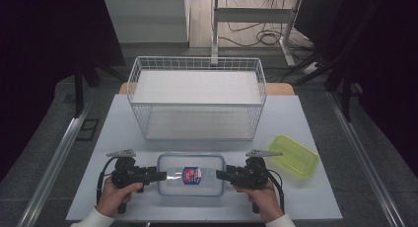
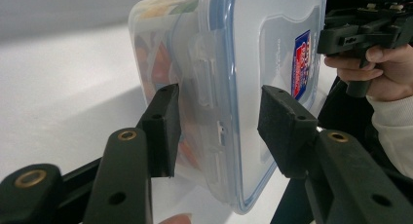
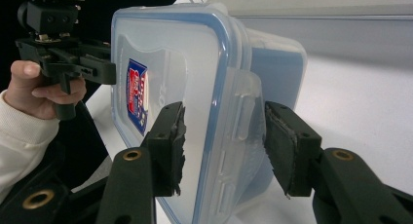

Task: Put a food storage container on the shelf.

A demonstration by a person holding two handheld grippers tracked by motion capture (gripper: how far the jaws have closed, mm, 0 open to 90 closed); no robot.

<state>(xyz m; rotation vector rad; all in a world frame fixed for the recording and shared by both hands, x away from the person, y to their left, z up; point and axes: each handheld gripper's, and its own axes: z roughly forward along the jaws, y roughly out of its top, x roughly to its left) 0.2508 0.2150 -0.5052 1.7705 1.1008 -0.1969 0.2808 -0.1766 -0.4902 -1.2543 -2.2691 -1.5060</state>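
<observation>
A clear lidded container with a blue seal and a red-and-blue label lies flat on the white table, near its front edge. My left gripper is at the container's left end and my right gripper at its right end. In the left gripper view, the container has its side latch between the jaws of my left gripper, which stand open around it. In the right gripper view, my right gripper stands open astride the opposite latch of the container.
A white wire basket stands at the back middle of the table. A shallow green tray lies to the right of the container. Beyond the table edges are dark floor and metal rails.
</observation>
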